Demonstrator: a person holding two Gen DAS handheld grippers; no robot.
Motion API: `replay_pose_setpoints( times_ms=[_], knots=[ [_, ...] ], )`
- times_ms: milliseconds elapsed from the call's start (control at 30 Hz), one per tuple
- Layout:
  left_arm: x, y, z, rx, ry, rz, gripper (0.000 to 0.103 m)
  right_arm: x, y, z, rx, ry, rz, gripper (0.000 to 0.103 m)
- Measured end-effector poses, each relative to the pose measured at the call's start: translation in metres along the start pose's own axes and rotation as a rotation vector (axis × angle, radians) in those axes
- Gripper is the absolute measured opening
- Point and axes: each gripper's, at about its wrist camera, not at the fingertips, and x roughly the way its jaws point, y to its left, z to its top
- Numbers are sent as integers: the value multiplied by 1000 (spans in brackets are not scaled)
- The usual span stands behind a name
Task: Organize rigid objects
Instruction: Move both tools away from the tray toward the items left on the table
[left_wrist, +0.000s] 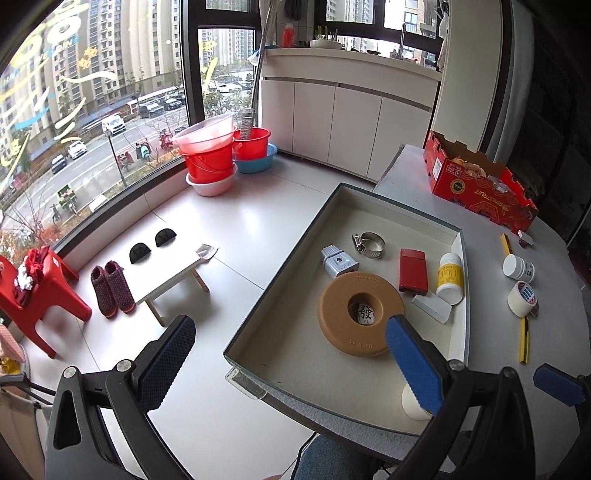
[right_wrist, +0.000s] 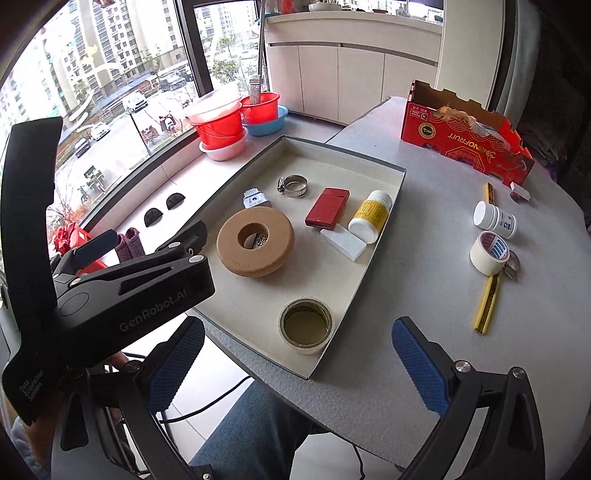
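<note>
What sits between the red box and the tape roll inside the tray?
In the right wrist view, a white block lies between the red box and the tape roll, then bare tray floor.

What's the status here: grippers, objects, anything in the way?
Left gripper and right gripper open, empty. Tray holds seven items; white bottle, tape roll, pencils still on table. No obstruction.

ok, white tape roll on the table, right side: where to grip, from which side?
The tape roll stands tilted on its edge, leaning toward the white bottle, with the clamp and pencil tight against its near side. Probably best for the open right gripper to come from above and pinch across the flat faces, high on the rim, clear of those neighbours.
</note>
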Motion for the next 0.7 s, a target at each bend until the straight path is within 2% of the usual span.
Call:
replay_pose_setpoints(
  times_ms=[233,433,567,700],
  knots=[
    [-16,4,-5,-1,-10,24,103,-12,3,-8,-8,-11,-2,102],
    [-30,-18,-11,63,-7,27,103,-26,-8,-19,15,-38,3,102],
    [-42,-41,-14,104,-14,-10,103,-38,-32,-33,60,-49,13,102],
    [-49,-75,-18,157,0,-79,103,-44,-79,-57,142,-47,-13,102]
  ],
)
